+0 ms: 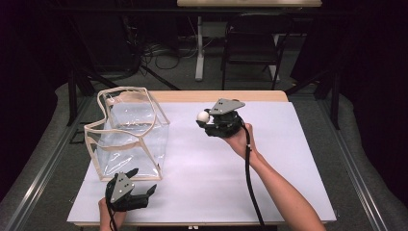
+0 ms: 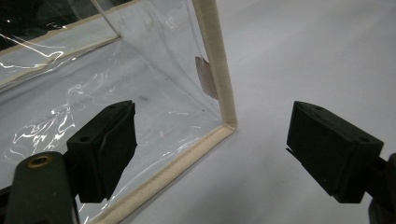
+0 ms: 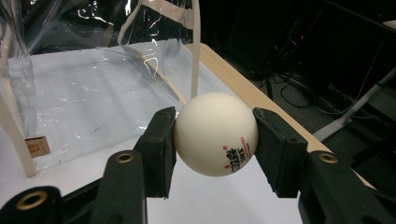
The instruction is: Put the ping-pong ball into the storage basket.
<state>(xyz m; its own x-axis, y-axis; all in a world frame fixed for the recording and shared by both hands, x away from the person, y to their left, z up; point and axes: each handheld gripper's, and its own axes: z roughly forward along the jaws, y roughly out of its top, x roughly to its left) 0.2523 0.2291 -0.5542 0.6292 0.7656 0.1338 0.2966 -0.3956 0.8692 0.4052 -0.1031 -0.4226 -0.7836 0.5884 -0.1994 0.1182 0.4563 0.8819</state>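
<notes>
Right hand-held gripper [image 1: 206, 121] sits just right of centre of the tabletop [image 1: 269, 159] in the high view, raised off the white surface and pointing toward 9 o'clock. Its jaws are clamped on a white ball [image 1: 203, 116]. In the right gripper view the ball [image 3: 215, 133] is pressed between both black pads, one on each side, with red and dark print low on its near face.

A clear plastic bag [image 1: 127, 134] with cream-coloured edging stands at about 9 o'clock from the ball, near it but apart. Its mouth is open at the top and the rim sags unevenly. In the right gripper view the bag [image 3: 93, 98] lies beyond the ball at 10 o'clock, with a small tag low on its near wall.

Left hand-held gripper [image 1: 144, 182] is at 7 o'clock on the tabletop, close to the near edge, just below the bag's near corner. Its jaws stand wide apart with nothing between them. In the left gripper view the bag's bottom corner [image 2: 226, 125] lies ahead between the jaws, the left pad in front of the clear wall; contact cannot be told.
</notes>
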